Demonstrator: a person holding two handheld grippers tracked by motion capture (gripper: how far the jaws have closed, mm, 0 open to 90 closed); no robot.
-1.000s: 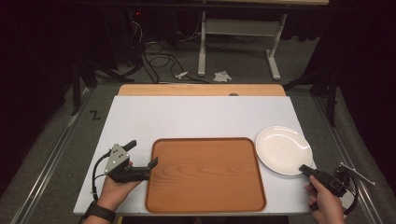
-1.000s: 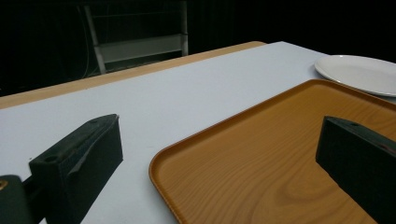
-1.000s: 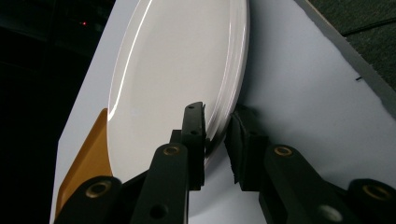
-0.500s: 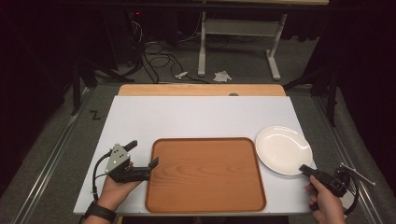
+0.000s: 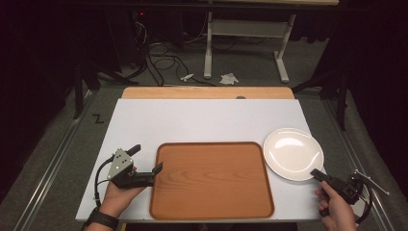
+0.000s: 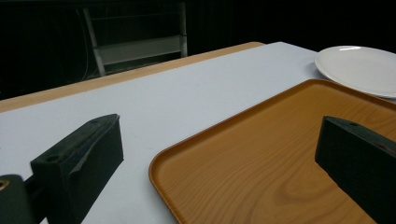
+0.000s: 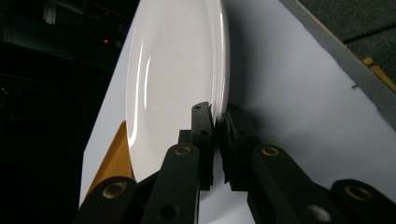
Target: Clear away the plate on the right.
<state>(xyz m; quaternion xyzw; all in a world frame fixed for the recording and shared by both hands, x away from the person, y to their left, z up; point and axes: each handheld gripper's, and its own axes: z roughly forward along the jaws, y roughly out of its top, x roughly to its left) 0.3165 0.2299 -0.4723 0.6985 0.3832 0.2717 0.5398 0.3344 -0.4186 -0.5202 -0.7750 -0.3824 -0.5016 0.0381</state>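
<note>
- The right gripper (image 5: 318,174) sits at the table's near right corner, its jaws pinched together on the near rim of the white plate (image 5: 291,153), one jaw above the rim and one beneath.
- The plate lies on the right side of the table, just beside the right edge of the wooden tray (image 5: 211,179), close to the table's right edge.
- The left gripper (image 5: 146,161) is held at the tray's left edge, jaws spread wide and gripping nothing; one jaw is over the tray's far left corner, the other over bare tabletop.
- The tray is empty and takes up the near middle.
- The white tabletop (image 5: 202,120) beyond the tray lies open up to a bare wood strip (image 5: 207,93) at the far edge.
- Past the table: grey floor, loose cables (image 5: 159,60), a white frame (image 5: 245,43) and dark surroundings.
</note>
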